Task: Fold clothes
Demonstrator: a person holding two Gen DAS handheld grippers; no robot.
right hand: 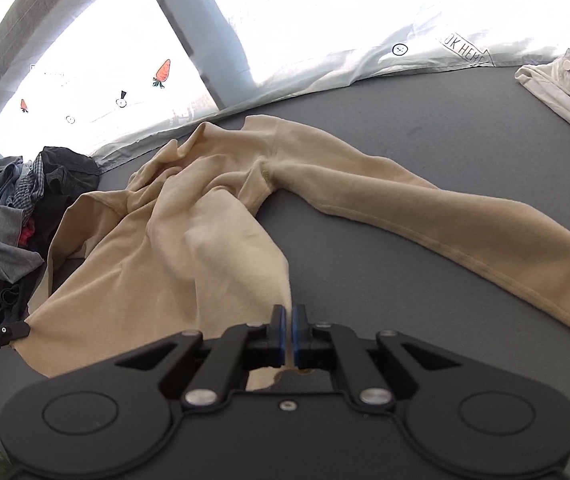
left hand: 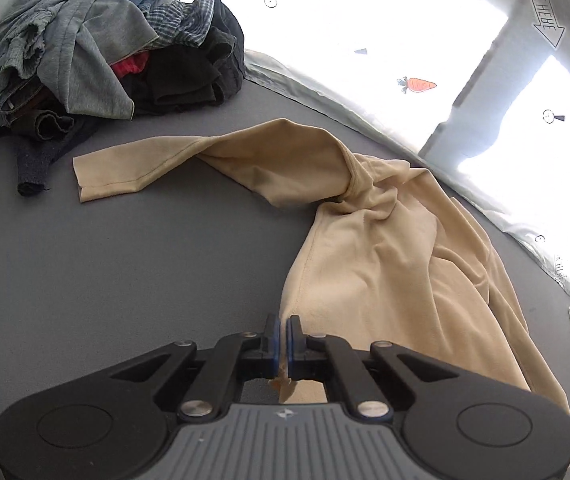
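A beige long-sleeved shirt (left hand: 385, 248) lies rumpled on the grey table (left hand: 125, 260), one sleeve stretched out to the left in the left wrist view. My left gripper (left hand: 283, 326) is shut on a corner of its hem, and the cloth rises to the blue pads. In the right wrist view the same beige shirt (right hand: 189, 248) spreads left of centre, its other sleeve running off to the right. My right gripper (right hand: 289, 314) is shut on the hem's other corner. The left gripper (right hand: 13, 330) shows at the left edge there, pinching the cloth.
A pile of grey, blue, black and red clothes (left hand: 97, 52) sits at the table's far left corner. A pale garment (right hand: 565, 88) lies at the far right. A white printed sheet (left hand: 405, 60) hangs along the far edge of the table.
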